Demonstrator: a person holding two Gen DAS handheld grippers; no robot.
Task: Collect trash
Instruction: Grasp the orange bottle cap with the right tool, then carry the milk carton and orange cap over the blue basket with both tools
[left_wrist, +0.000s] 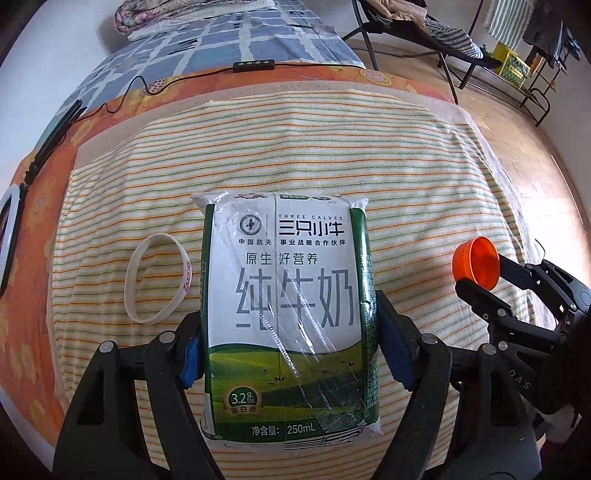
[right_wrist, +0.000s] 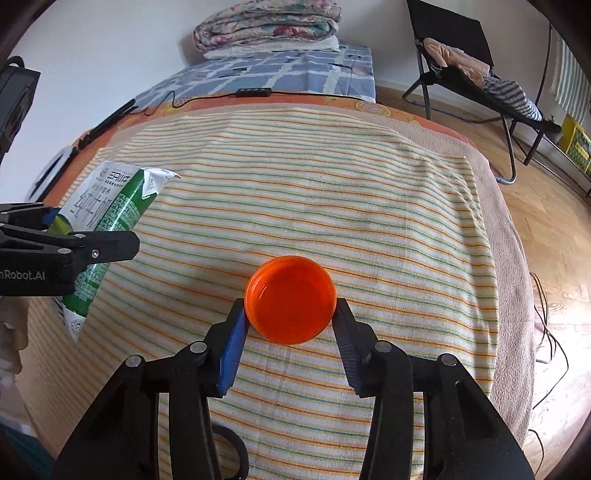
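While the left gripper (left_wrist: 288, 354) clamps the milk carton (left_wrist: 288, 317) mid-body above the striped towel (left_wrist: 424, 184), the right gripper (right_wrist: 291, 328) pinches the orange lid (right_wrist: 291, 299) by its rim. Carton looks light, crushable; lid stiff, slick.

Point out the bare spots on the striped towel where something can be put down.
Striped towel is bare from the orange cap back to the black cable and out to its right edge. Crowded on the left: milk carton and white wristband close together.

Soft daylight; sharp focus; edges bowed
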